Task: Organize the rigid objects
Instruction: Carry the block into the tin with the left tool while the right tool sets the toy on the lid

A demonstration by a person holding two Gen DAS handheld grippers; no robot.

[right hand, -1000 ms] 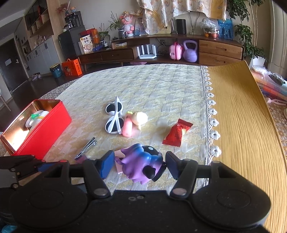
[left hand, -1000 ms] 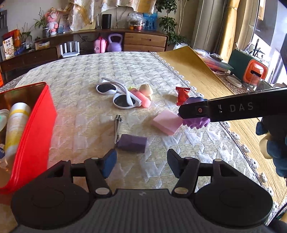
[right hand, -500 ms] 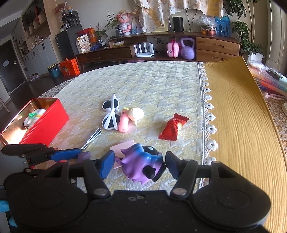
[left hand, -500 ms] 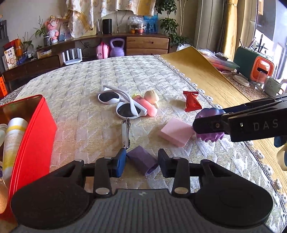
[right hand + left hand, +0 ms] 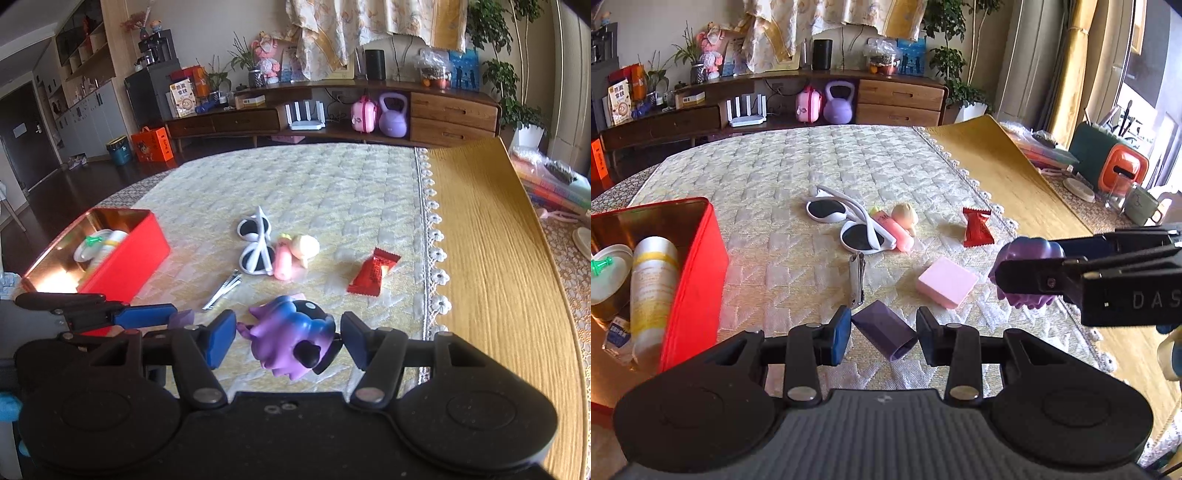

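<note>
My left gripper (image 5: 882, 334) is shut on a small purple block (image 5: 884, 334), pinched corner to corner just above the quilted cloth. My right gripper (image 5: 288, 343) stands around a purple and black toy figure (image 5: 291, 341); its right pad touches the toy and a small gap shows at the left pad. The toy and the right gripper also show in the left wrist view (image 5: 1030, 275). A red tin box (image 5: 698, 266) stands at the left with a yellow-banded tube (image 5: 652, 280) inside.
On the cloth lie white sunglasses (image 5: 849, 225), a pink tube (image 5: 892, 230), a small cream figurine (image 5: 905, 218), nail clippers (image 5: 857, 275), a pink square block (image 5: 945, 282) and a red snack packet (image 5: 977, 227). A yellow mat (image 5: 491, 258) covers the table's right side.
My left gripper moved forward over the purple block and shut on it, turning it diagonal. My right gripper stayed around the purple toy and shifted slightly.
</note>
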